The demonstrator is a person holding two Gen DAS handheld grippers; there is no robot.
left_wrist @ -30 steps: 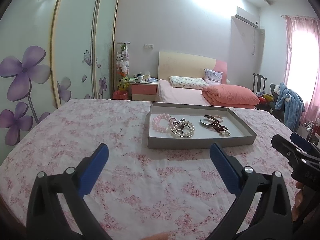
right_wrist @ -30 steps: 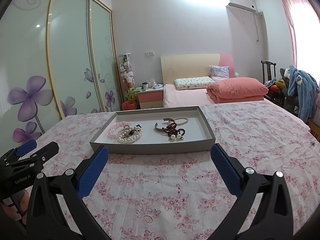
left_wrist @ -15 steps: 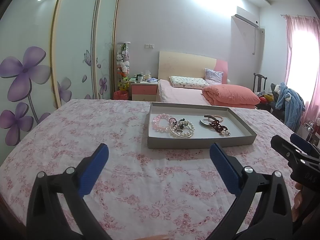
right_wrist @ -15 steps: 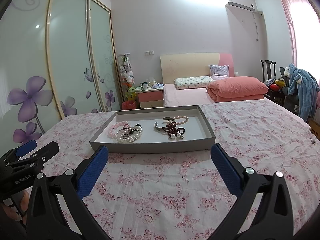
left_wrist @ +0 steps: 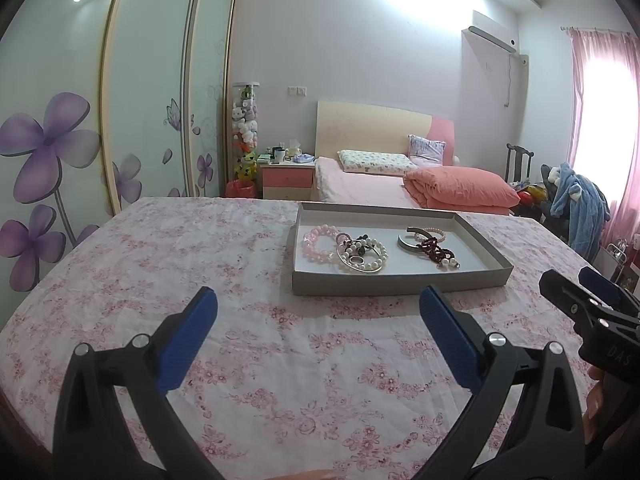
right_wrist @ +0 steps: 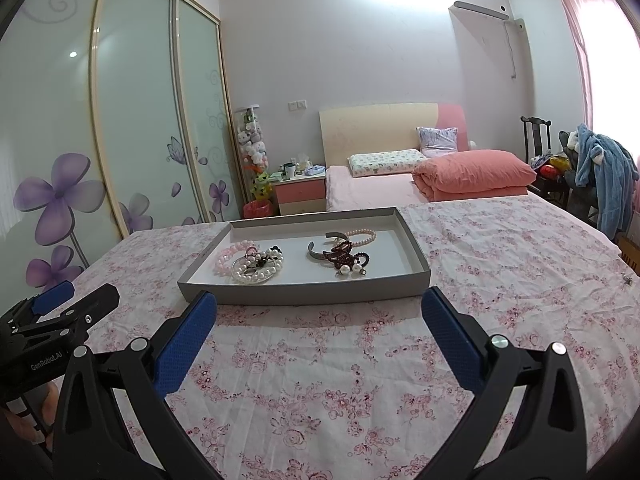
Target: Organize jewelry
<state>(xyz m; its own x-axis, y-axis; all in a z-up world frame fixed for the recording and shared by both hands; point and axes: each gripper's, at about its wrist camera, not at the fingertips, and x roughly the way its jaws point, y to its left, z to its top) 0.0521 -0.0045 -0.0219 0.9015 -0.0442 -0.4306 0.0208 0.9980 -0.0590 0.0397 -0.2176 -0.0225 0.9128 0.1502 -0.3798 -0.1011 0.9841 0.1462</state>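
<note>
A grey shallow tray (left_wrist: 400, 282) (right_wrist: 304, 292) sits on the floral tablecloth. It holds a pink bead bracelet (left_wrist: 318, 242) (right_wrist: 229, 254), a white pearl bracelet with a silver ring (left_wrist: 366, 258) (right_wrist: 256, 270), a silver cuff (left_wrist: 406, 240) (right_wrist: 316, 252), dark red beads (left_wrist: 434, 250) (right_wrist: 346, 260) and a thin pearl bracelet (right_wrist: 362, 234). My left gripper (left_wrist: 318, 312) is open and empty, short of the tray. My right gripper (right_wrist: 320, 316) is open and empty, just before the tray's near wall.
The table (left_wrist: 180, 248) is covered in a pink floral cloth. A bed with a pink quilt (left_wrist: 456, 190) stands behind it, a nightstand (left_wrist: 286, 178) beside it, sliding wardrobe doors (left_wrist: 152, 100) at the left, a chair with blue clothes (left_wrist: 576, 200) at the right.
Both grippers have drifted very slightly; the tray and jewelry have not moved. Both stay open.
</note>
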